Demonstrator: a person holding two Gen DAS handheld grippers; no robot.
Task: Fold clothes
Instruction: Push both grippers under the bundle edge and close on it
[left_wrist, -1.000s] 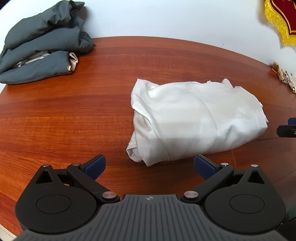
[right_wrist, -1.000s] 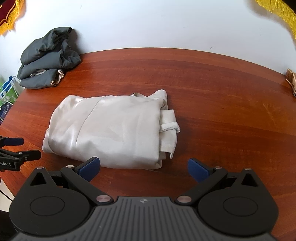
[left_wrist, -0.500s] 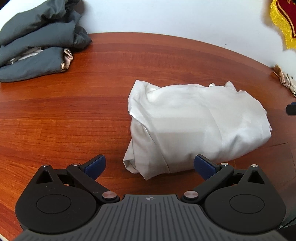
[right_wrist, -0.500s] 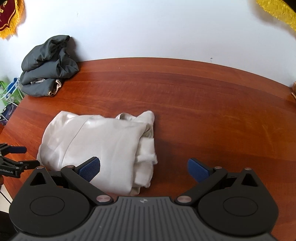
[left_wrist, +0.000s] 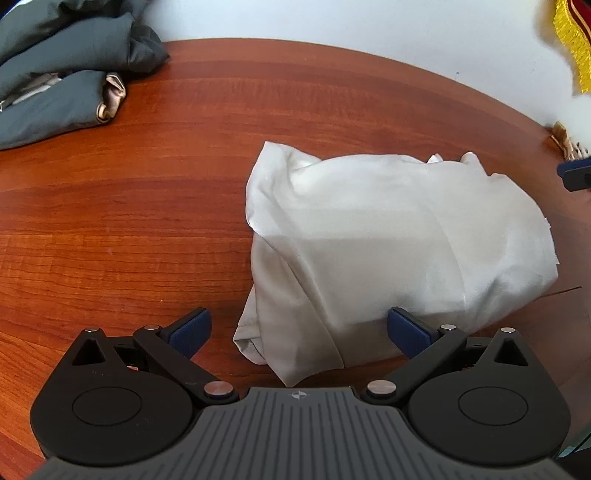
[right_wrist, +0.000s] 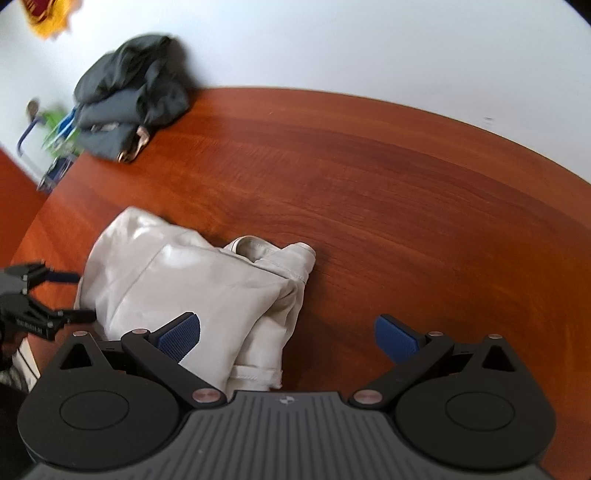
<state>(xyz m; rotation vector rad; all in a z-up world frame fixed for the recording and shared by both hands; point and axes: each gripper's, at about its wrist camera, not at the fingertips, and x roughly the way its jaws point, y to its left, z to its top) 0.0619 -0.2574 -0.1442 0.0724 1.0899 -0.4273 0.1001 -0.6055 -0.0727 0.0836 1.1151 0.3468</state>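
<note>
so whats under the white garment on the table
The white garment lies folded directly on the wooden table; bare wood shows all around it. Whether anything is beneath or inside its folds cannot be seen, since the cloth covers that.

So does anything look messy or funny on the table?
A little. The white cloth is folded into a bundle, but a strap and some loose ends poke out at one end, so it isn't tidy. The grey clothes at the table's far edge sit in a lumpy heap. Nothing looks spilled or torn.
</note>
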